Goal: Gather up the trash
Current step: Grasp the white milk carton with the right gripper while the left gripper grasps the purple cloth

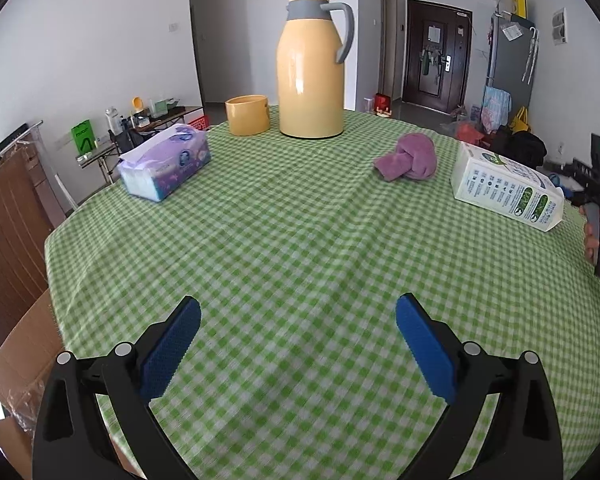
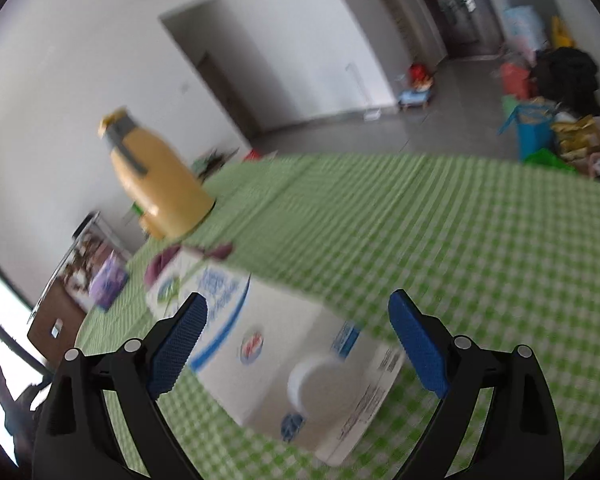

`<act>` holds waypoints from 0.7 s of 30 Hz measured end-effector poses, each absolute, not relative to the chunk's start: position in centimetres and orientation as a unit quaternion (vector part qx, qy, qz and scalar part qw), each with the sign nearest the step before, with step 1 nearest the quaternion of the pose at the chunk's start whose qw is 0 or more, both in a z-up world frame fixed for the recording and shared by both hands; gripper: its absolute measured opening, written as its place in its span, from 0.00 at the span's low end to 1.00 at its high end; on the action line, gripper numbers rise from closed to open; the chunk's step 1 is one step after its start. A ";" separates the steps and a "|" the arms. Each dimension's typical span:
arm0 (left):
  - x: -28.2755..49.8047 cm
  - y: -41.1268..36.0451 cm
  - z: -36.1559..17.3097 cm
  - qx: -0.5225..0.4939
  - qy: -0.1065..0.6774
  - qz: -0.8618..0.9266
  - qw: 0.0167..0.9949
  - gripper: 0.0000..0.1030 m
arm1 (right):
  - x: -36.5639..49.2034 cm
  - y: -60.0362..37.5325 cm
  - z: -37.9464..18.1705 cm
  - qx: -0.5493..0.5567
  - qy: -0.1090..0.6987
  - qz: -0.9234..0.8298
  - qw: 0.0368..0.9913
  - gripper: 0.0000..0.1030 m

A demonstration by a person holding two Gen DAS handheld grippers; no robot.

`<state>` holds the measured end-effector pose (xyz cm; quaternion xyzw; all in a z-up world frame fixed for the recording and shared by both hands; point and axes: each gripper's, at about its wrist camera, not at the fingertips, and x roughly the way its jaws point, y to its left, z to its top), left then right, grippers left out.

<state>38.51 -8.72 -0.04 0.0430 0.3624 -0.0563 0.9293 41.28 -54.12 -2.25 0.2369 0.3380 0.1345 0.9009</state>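
A white milk carton (image 1: 508, 186) with green print lies on its side at the right of the green checked table. In the right wrist view the carton (image 2: 284, 356), cap end towards me, lies between the spread blue pads of my right gripper (image 2: 298, 310), which is open and not touching it. That view is blurred. My left gripper (image 1: 298, 314) is open over bare cloth near the front of the table, with nothing between its fingers. The right gripper's body (image 1: 598, 196) and the hand holding it show at the right edge.
A yellow thermos jug (image 1: 310, 68) and a yellow cup (image 1: 247, 115) stand at the back of the table. A purple tissue pack (image 1: 166, 162) lies at the left, a crumpled purple cloth (image 1: 412, 157) right of centre. A cardboard box (image 1: 20, 364) stands below the left edge.
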 end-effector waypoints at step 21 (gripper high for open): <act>59.4 -25.0 -2.9 0.036 0.390 -0.150 0.908 0.93 | 39.0 -46.0 -2.2 0.048 0.365 0.116 0.923 0.68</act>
